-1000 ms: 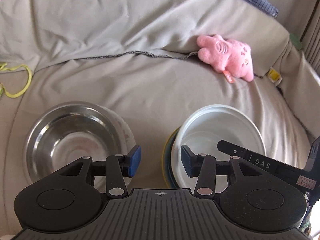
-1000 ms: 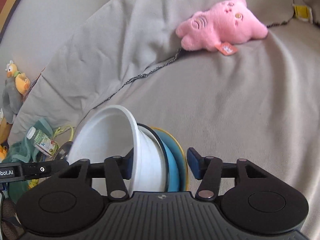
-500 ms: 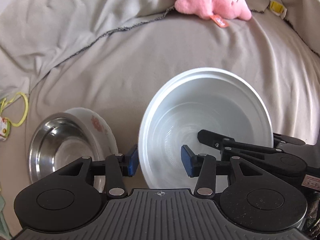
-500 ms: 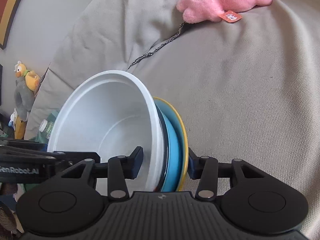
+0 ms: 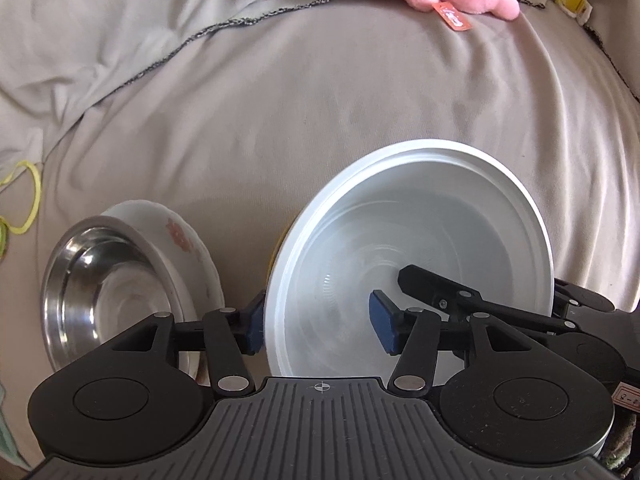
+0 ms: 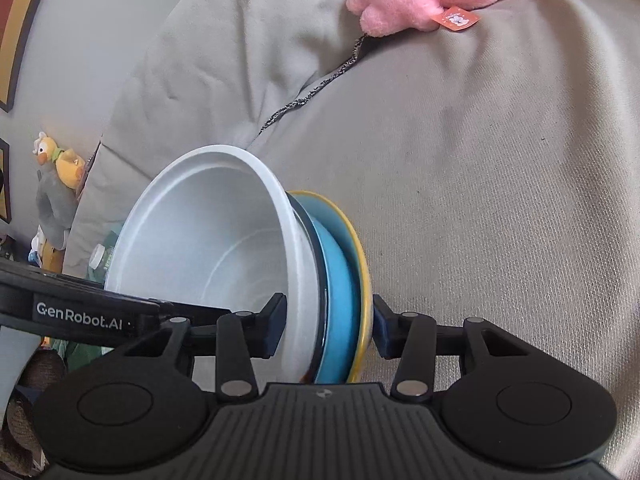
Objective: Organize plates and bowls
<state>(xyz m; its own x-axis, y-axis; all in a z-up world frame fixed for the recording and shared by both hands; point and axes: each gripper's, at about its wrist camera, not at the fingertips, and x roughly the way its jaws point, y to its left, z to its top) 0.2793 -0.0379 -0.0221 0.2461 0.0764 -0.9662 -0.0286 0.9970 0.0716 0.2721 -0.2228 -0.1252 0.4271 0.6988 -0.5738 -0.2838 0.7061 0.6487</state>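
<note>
Both wrist views sit close, sharing the white bowl (image 5: 412,264) (image 6: 208,240).

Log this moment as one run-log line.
right gripper: shut on stack | left gripper: open, astride white bowl rim | steel bowl: on sofa

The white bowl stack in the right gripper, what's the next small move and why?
Probably close the left gripper on the white bowl's rim, since its open jaws already straddle it while the right gripper clamps the tilted stack, blue plate included.
</note>
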